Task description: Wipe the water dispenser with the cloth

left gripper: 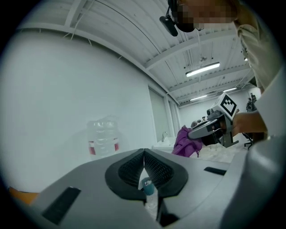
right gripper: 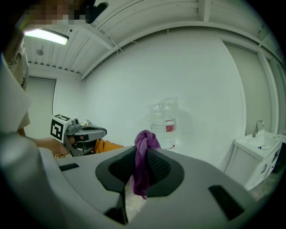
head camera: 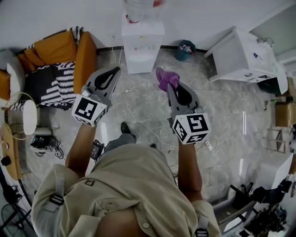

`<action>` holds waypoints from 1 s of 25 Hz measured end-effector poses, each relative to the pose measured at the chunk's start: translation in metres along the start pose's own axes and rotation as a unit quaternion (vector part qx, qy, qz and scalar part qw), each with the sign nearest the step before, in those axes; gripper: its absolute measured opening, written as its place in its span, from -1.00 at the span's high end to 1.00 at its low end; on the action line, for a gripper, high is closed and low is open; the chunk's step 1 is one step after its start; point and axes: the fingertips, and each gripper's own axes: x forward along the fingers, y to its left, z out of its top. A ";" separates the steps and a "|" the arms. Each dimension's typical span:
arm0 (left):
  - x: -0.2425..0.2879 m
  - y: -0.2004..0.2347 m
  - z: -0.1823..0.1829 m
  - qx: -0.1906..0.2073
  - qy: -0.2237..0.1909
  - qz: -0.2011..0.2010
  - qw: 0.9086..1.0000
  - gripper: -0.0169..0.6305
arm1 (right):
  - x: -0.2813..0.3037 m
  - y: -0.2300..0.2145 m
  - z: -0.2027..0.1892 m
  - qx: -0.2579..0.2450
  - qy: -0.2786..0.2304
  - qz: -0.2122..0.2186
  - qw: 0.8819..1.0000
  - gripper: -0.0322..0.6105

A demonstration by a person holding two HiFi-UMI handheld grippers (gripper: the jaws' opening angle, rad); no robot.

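Observation:
The white water dispenser point(head camera: 141, 45) stands against the far wall with a clear bottle point(head camera: 141, 8) on top; the bottle point(left gripper: 103, 138) point(right gripper: 163, 122) shows in both gripper views. A purple cloth point(head camera: 165, 78) is pinched in my right gripper point(head camera: 170, 86), which is shut on it; the cloth point(right gripper: 143, 164) hangs between the jaws. My left gripper point(head camera: 115, 71) is shut with nothing in it, its tips point(left gripper: 144, 154) meeting. Both grippers are held in the air short of the dispenser, left and right of it.
An orange sofa point(head camera: 60, 51) with a striped blanket sits at the left. A teal bin point(head camera: 186, 50) stands right of the dispenser, and a white sink cabinet point(head camera: 240, 58) further right. Cables point(head camera: 138, 120) trail over the marble floor. A round side table point(head camera: 27, 118) is at the left.

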 end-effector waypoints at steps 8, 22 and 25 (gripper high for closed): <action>0.007 0.056 -0.013 -0.016 -0.013 -0.014 1.000 0.90 | 0.050 0.013 0.008 -0.005 0.012 -0.024 1.000 0.70; 0.005 0.112 -0.038 -0.039 0.006 0.041 0.998 0.90 | 0.129 0.008 0.004 -0.011 0.031 0.017 0.999 0.70; 0.007 0.127 -0.045 -0.032 0.012 0.066 0.997 0.90 | 0.152 0.004 0.005 -0.016 0.031 0.038 0.999 0.70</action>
